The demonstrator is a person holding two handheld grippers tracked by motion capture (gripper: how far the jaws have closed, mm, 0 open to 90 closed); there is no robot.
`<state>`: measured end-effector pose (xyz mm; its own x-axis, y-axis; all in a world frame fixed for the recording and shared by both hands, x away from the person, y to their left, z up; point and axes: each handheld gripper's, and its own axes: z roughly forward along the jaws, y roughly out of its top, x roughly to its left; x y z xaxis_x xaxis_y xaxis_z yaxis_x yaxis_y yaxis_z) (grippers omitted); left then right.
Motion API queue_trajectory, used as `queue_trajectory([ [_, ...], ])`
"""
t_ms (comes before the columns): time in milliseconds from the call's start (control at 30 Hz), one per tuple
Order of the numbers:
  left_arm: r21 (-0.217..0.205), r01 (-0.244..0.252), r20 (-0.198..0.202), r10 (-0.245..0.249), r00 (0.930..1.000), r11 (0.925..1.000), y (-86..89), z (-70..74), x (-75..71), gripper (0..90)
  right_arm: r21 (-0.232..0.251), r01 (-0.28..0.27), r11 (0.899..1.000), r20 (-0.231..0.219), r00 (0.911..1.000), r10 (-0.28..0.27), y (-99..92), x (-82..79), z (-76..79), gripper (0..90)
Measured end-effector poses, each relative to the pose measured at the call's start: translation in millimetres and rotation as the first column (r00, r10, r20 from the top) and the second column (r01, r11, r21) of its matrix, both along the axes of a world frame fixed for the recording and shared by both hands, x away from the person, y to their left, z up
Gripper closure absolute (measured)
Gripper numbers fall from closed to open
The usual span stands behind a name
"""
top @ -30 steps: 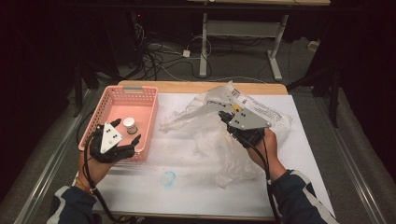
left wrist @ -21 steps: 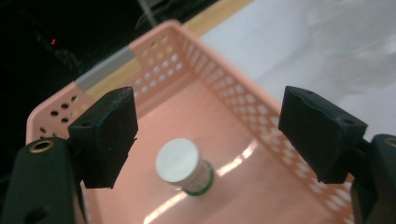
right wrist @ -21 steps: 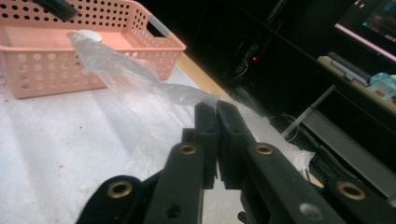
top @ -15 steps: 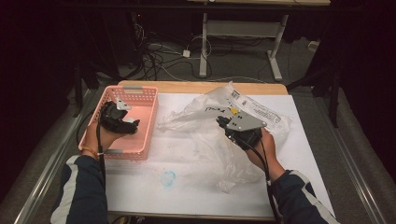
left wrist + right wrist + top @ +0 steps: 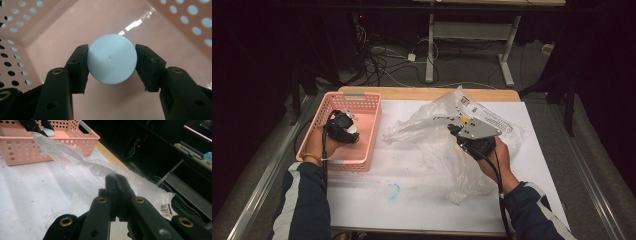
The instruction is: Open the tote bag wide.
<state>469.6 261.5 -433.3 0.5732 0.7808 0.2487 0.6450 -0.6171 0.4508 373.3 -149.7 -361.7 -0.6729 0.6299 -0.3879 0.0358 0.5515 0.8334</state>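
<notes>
The white ball [image 5: 111, 59] sits low inside the pink basket [image 5: 367, 131], between the pads of the left gripper [image 5: 111, 62], whose jaws have just been closing and now touch it on both sides. The grip should stay centred on the ball's widest part before lifting clear of the basket walls. The right gripper [image 5: 116, 185], pressed together, pinches the clear plastic bag [image 5: 437, 125] and should keep it steady.

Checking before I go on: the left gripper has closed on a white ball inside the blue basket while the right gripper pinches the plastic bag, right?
Not quite: the basket is pink, as the left gripper view shows. The left gripper has just been closing on the white ball, and the right gripper pinches the plastic bag.
</notes>
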Motion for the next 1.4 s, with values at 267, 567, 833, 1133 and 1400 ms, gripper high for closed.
queue_trajectory([
  [267,0.0,0.02,-0.002,-0.02,0.9998,0.9998,-2.2,1.2,-2.3,48.1,0.005,0.005,1.0,-0.005,1.0,-0.005,-3.2,0.3,-0.8,90.0],
  [567,-0.082,0.044,0.119,-0.034,0.9923,0.9956,-0.7,20.6,-18.0,48.3,0.018,0.014,1.0,-0.007,0.9999,-0.014,-5.6,1.8,-1.5,90.0],
  [833,-0.108,0.121,0.265,-0.089,0.96,0.9867,-16.2,43.8,-41.2,48.3,0.031,0.04,0.999,0.038,0.9984,-0.041,-9.4,-0.6,4.4,90.0],
  [1133,-0.162,0.219,0.339,-0.154,0.9281,0.9623,-36.7,63.3,-70.6,48.3,0.041,0.056,0.998,0.029,0.9979,-0.057,-13.4,3.4,4.1,90.0],
  [1400,-0.15,0.326,0.384,-0.249,0.889,0.9335,-66.1,70.0,-96.0,48.3,0.058,0.051,0.997,0.017,0.9985,-0.052,-14.0,3.8,3.8,90.0],
])
